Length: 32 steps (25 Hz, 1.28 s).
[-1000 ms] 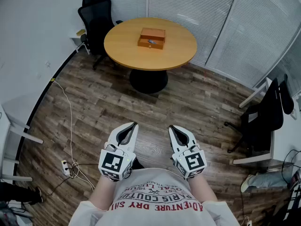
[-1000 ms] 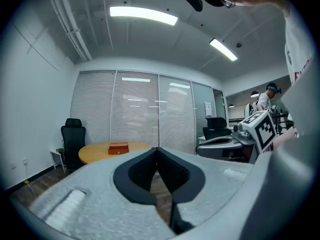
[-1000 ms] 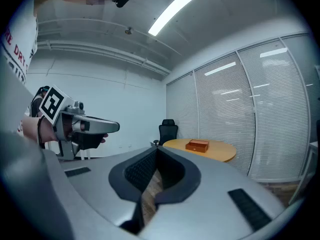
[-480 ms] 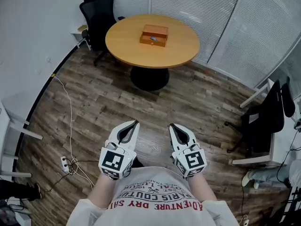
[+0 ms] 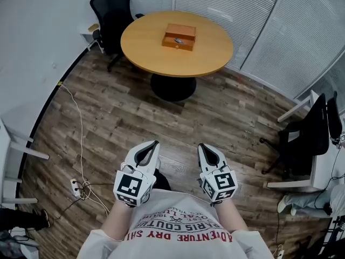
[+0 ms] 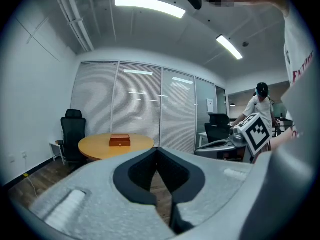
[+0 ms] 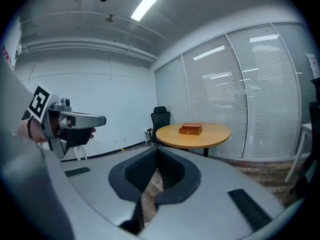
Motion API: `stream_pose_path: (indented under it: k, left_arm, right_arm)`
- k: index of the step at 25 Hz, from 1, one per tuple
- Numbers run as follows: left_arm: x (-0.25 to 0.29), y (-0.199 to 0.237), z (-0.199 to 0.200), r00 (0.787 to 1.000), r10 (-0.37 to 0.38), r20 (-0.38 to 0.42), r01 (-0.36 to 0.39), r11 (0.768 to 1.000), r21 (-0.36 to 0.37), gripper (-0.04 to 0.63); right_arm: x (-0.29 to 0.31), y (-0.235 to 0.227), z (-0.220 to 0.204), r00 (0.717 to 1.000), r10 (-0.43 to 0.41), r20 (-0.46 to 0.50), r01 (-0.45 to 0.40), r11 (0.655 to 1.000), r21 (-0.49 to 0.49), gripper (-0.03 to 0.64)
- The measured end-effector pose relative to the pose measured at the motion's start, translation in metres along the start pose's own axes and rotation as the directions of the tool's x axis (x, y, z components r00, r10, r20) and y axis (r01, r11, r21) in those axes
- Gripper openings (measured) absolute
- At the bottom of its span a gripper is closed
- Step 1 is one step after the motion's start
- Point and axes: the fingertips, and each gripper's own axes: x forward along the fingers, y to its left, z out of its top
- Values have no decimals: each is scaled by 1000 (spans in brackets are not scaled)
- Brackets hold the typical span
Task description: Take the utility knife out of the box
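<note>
The brown wooden box (image 5: 179, 37) sits closed-looking on the round wooden table (image 5: 215, 53) across the room. A small grey spot shows on its front, and no utility knife can be made out. My left gripper (image 5: 156, 143) and right gripper (image 5: 202, 145) hang side by side over the floor near my body, far from the table. Both are shut with nothing between the jaws. The left gripper view shows the box (image 6: 120, 140) beyond its closed tips (image 6: 158, 149). In the right gripper view the box (image 7: 191, 129) also lies far ahead of the jaws (image 7: 157, 149).
A black office chair (image 5: 112, 11) stands left of the table, against the wall. Another black chair (image 5: 304, 139) and a desk (image 5: 326, 171) are at the right. A white cable (image 5: 81, 139) and power strip (image 5: 75, 188) lie on the wood floor at the left. Blinds line the far wall.
The table and box have shifted slightly up and right in the head view. Both grippers have dipped a little and stay shut and empty.
</note>
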Motion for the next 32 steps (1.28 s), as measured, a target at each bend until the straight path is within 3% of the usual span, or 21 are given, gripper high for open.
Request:
stream_pose_path:
  k: [10, 20, 27, 32]
  left_arm:
    - [66, 101, 9, 1000, -8, -6, 7, 999, -31, -6]
    - [115, 220, 23, 999, -37, 7, 37, 999, -40, -5]
    - [132, 277, 22, 1000, -28, 8, 28, 998, -54, -6]
    - [154, 295, 14, 1000, -5, -12, 4, 997, -82, -6]
  right_arm:
    - [105, -21, 22, 999, -32, -35, 32, 999, 11, 8]
    - [225, -9, 58, 997, -53, -50, 53, 999, -13, 8]
    - [288, 3, 66, 997, -16, -70, 16, 1000, -1, 9]
    - [311, -9, 64, 995, 6, -101, -7, 1000, -6, 8]
